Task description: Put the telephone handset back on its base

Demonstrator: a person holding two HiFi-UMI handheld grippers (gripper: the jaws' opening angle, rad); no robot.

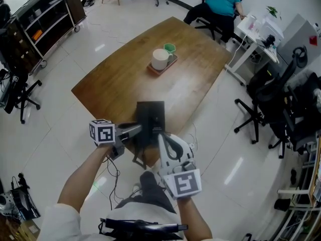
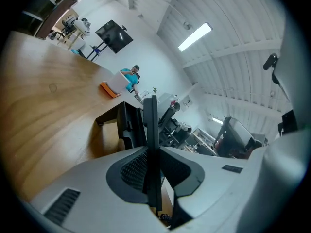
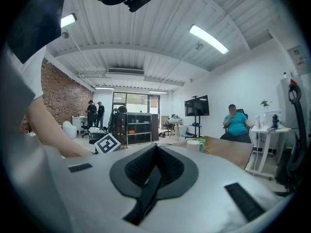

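Telephone handset (image 1: 138, 153): seems to lie as the dark bar at the table's (image 1: 115, 84) near corner beside the black base (image 1: 150, 115), looks light, rigid, slick plastic, calls for a crosswise pinch mid-handle, with left gripper (image 2: 150, 106) and right gripper (image 3: 155, 149) both clamped together, empty.

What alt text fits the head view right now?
From above, the left hand-held gripper grips the left edge of a black phone at the near edge of a wooden table, while the right hand-held gripper hangs shut beside it. A white mug sits farther back.
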